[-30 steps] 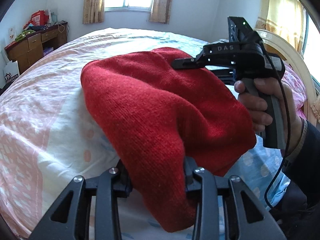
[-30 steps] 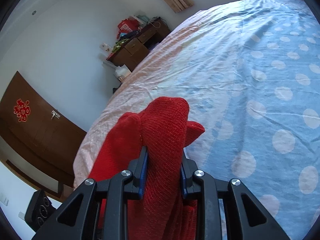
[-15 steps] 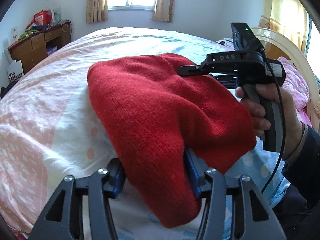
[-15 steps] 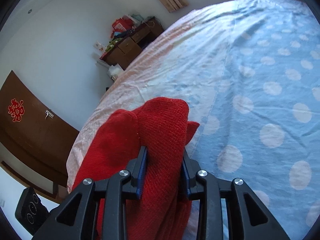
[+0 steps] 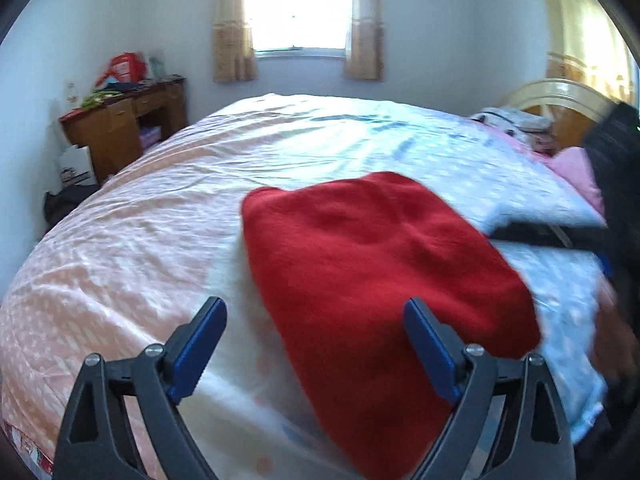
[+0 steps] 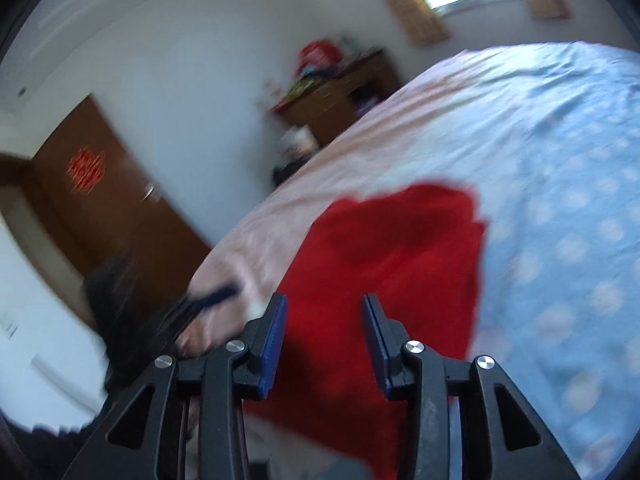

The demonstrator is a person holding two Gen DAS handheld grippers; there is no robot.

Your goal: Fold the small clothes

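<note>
Garment: a folded red knitted piece of clothing lies flat on the bed, near the edge closest to me, straddling the line where the cover turns from pink to blue.
Bed: a wide bed under a wrinkled cotton cover, pink with pale dots on one half, light blue with white dots on the other.
Left gripper: my black two-finger left gripper with blue pads has just been opening and its jaws now stand spread wide. The red garment shows between them, but neither pad touches it.
Right gripper: my black right gripper with blue pads has also just been opening. Its jaws are parted with a clear gap, hovering over the near end of the red garment and gripping nothing. This view is blurred.
Other tool in view: the left gripper appears as a dark smear at the lower left of the right wrist view.
Room: a brown wooden desk piled with clutter stands against the wall beyond the bed, beside a bright curtained window.
</note>
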